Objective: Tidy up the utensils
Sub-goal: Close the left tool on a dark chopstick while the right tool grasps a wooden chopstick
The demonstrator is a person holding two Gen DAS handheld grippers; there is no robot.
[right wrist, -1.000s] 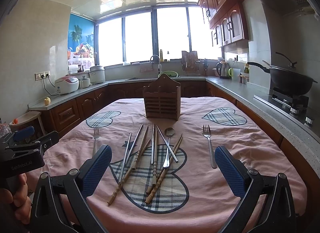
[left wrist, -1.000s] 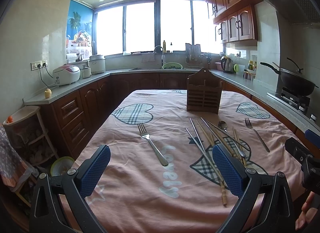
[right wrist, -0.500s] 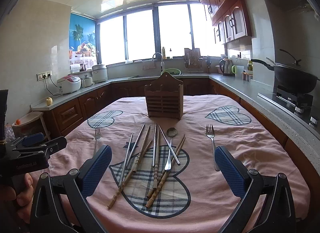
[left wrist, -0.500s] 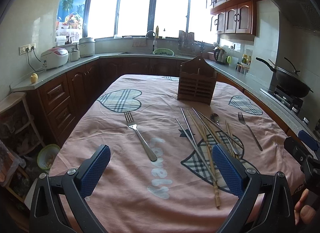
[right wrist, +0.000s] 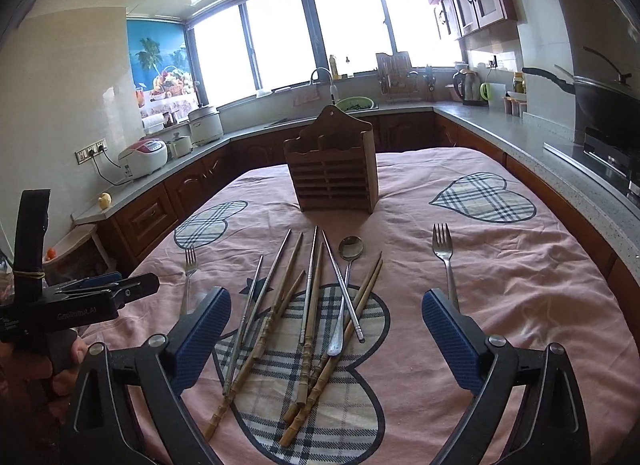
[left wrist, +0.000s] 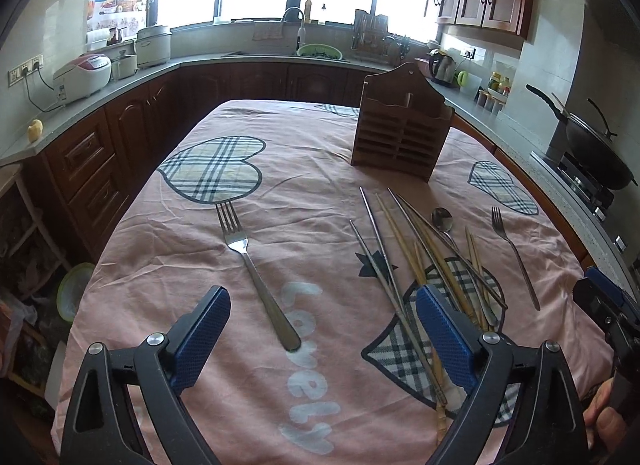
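Closing empty, left hand-held gripper (left wrist: 322, 323) over fork (left wrist: 256, 269), perhaps touching, right hand-held gripper (right wrist: 326, 323) above chopsticks (right wrist: 308, 305)

We see a home kitchen: dark wooden base cabinets (right wrist: 152, 217) under a grey stone counter (right wrist: 480, 121), a white rice cooker (left wrist: 82, 77), a curved steel sink faucet (left wrist: 296, 21), a black lidded wok (left wrist: 592, 149) on a gas hob, and reddish wall cupboards (left wrist: 484, 1).

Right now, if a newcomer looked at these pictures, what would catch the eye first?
First the heap of chopsticks with a spoon on the plaid heart of the pink tablecloth. Behind it stands a wooden utensil holder. One fork lies alone on the left, another fork on the right.
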